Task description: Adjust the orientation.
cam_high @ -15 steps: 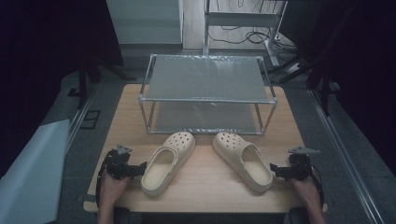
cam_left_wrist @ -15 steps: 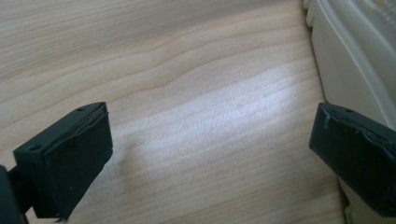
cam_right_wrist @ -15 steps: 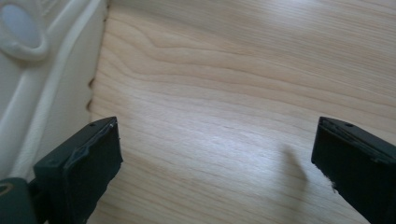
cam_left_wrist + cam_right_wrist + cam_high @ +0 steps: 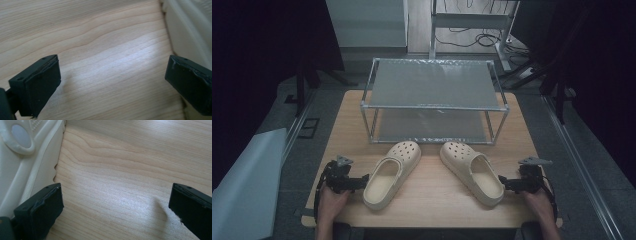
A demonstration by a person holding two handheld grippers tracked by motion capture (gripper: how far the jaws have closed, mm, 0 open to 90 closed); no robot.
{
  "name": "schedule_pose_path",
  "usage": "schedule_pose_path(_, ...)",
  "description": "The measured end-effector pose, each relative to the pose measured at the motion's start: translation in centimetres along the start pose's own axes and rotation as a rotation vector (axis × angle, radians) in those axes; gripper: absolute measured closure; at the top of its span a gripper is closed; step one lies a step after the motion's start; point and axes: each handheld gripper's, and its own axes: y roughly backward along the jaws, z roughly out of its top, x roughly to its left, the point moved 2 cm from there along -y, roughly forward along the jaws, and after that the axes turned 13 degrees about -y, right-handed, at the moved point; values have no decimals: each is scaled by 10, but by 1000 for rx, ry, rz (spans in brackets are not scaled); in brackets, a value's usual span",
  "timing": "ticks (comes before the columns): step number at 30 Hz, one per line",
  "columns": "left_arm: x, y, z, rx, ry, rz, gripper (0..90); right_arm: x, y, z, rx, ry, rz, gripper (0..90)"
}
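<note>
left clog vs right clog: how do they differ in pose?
The left clog points its toe up and to the right, toward the rack; the right clog points its toe up and to the left. The left clog's heel lies by the left gripper, the right clog's by the right gripper. Both are cream, upright, unheld.

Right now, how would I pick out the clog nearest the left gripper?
Start at the metal two-shelf rack on the wooden table. Two cream clogs lie before it; take the left clog, beside the open left gripper. Unlike the right clog, its toe points up and right.
</note>
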Motion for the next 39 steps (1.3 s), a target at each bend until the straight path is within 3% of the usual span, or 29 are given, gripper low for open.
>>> schedule_pose_path(3,-2,0,1,11,-20,-1,0,-1,0,0,4,-6,6,0)
schedule_pose_path(20,-5,2,0,15,-32,-25,44,-2,-1,-1,21,-7,5,25)
schedule_pose_path(39,-44,-2,12,34,-119,-139,24,-2,-1,-1,20,-6,5,41)
